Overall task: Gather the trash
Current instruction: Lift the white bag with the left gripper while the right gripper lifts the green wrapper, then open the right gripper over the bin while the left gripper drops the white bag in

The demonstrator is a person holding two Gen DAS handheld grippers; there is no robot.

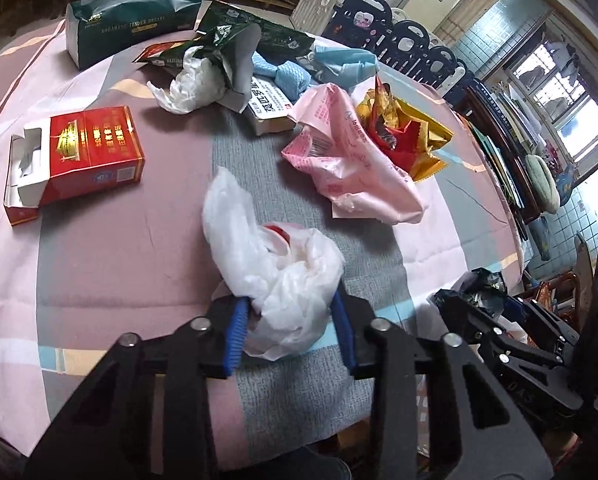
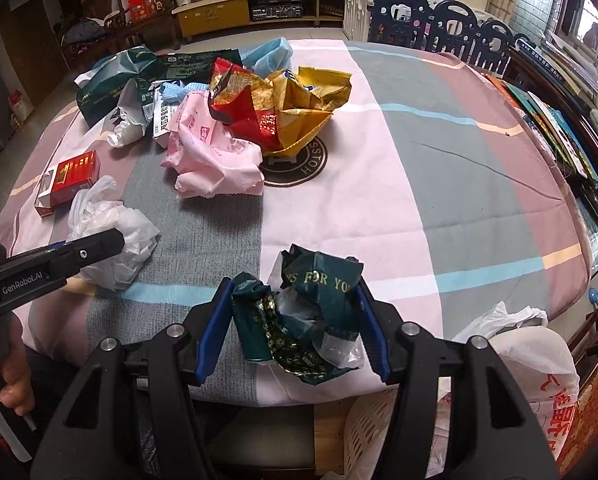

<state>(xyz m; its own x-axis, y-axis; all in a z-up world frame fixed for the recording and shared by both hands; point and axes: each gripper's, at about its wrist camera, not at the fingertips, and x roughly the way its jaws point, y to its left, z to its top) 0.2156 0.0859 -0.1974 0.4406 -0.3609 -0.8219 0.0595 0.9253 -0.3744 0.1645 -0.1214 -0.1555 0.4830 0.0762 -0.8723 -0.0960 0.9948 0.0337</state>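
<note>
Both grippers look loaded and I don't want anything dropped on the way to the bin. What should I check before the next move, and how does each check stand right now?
1. Left gripper shut on the white plastic bag: ok, the blue fingers press both sides.
2. Right gripper shut on the green wrapper: ok.
3. Wrapper fully held: not ok, loose ends hang below the fingers.
4. White bag lifted off the tablecloth: cannot tell.
5. Bin with white liner at the table edge, right of the right gripper: ok.
6. Liner mouth open: cannot tell.
</note>
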